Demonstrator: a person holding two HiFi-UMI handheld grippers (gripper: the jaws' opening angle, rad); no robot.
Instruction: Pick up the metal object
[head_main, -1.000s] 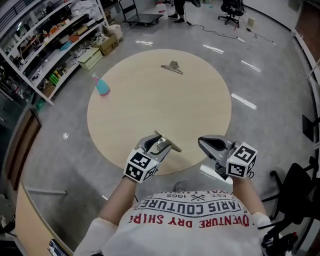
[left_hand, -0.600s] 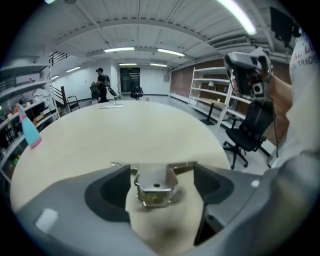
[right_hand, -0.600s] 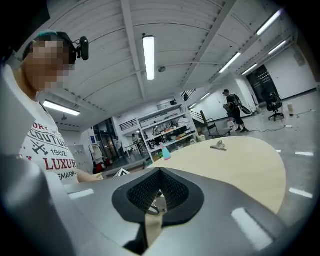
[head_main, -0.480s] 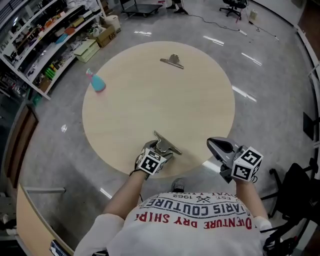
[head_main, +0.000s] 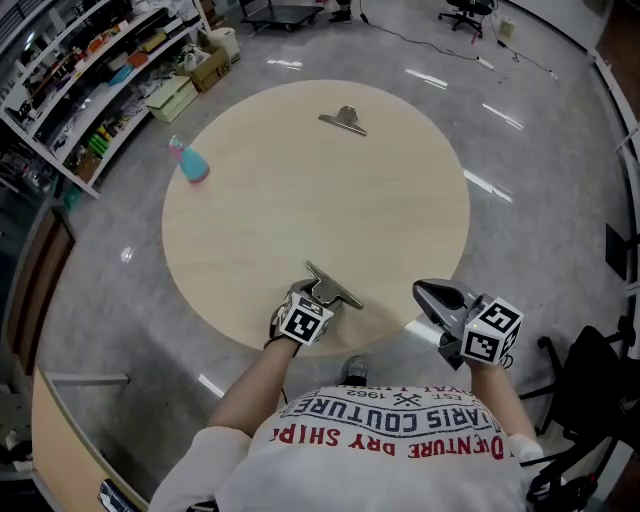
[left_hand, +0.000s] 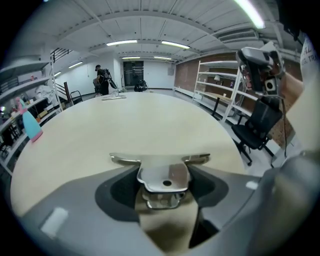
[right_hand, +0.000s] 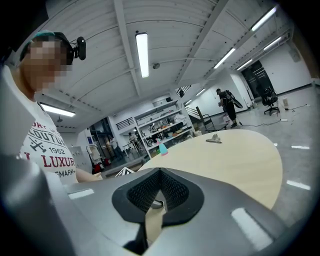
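Head view: near clip (head_main: 335, 290), far clip (head_main: 343, 121), two total; probably one bottle (head_main: 190, 165).

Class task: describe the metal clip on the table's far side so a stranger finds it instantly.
Start at the round beige table. At its far edge, opposite the person, lies a silver metal clip. Unlike its twin at the near edge, it lies alone.

A teal bottle (head_main: 190, 165), perhaps a sprayer, stands near the round table's (head_main: 400, 200) left edge; shelves (head_main: 90, 80) beyond.
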